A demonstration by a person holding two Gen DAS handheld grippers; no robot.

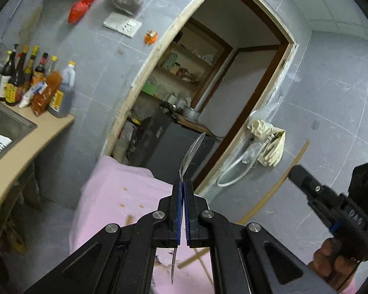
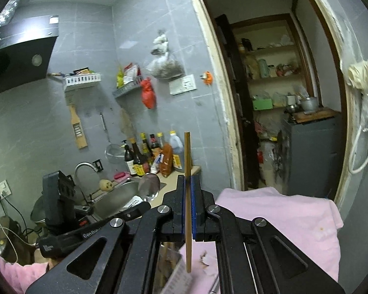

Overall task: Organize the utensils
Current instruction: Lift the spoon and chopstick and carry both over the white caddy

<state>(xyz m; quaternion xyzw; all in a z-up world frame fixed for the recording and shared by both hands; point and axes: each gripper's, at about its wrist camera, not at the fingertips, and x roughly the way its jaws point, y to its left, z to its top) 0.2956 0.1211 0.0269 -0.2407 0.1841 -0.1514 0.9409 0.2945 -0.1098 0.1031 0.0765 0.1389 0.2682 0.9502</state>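
Observation:
My left gripper is shut on a metal spoon, held up in the air with the bowl pointing up and the handle hanging below the jaws. My right gripper is shut on a wooden chopstick that stands upright through the jaws. In the left wrist view the right gripper shows at the right with the chopstick slanting through it. In the right wrist view the left gripper shows at lower left with the spoon's bowl above it. Both are above a table with a pink cloth.
More chopsticks lie on the pink cloth below the jaws. A counter with a steel sink and sauce bottles stands at the left. An open doorway to a storeroom is ahead.

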